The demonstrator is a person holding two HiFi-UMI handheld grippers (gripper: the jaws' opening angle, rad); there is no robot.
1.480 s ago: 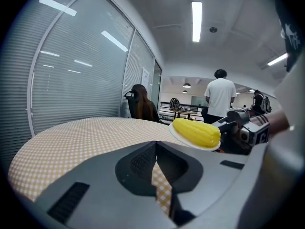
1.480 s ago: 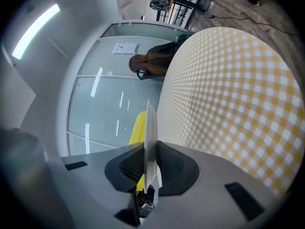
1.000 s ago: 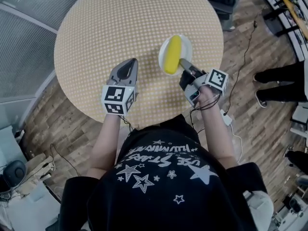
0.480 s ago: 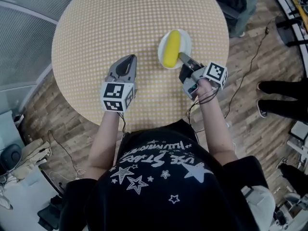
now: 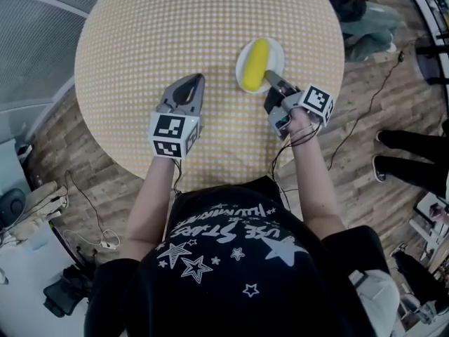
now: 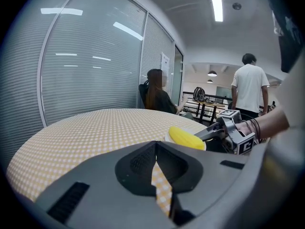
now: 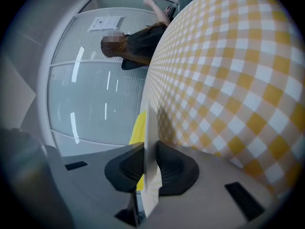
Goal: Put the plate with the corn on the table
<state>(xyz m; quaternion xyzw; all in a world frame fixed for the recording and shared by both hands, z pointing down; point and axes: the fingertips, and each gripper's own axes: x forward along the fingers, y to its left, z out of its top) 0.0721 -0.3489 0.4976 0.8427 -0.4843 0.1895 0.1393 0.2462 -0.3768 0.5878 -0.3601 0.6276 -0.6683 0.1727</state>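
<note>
Yellow corn (image 5: 254,64), white plate (image 5: 277,53), yellow-and-white checked table (image 5: 175,27) (fine, even squares), brown wood-plank floor (image 5: 77,167)

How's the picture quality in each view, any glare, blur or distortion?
Head view: even light, no glare. Left gripper view: fisheye, dark corners, lamp streaks on the glass wall. Right gripper view: near edge of the plate blurred.

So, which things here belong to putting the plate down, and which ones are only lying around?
Job: plate, gripped at its rim by the right gripper; corn on it; table.
Not part: left gripper, shut and empty; seated person; standing person.
</note>
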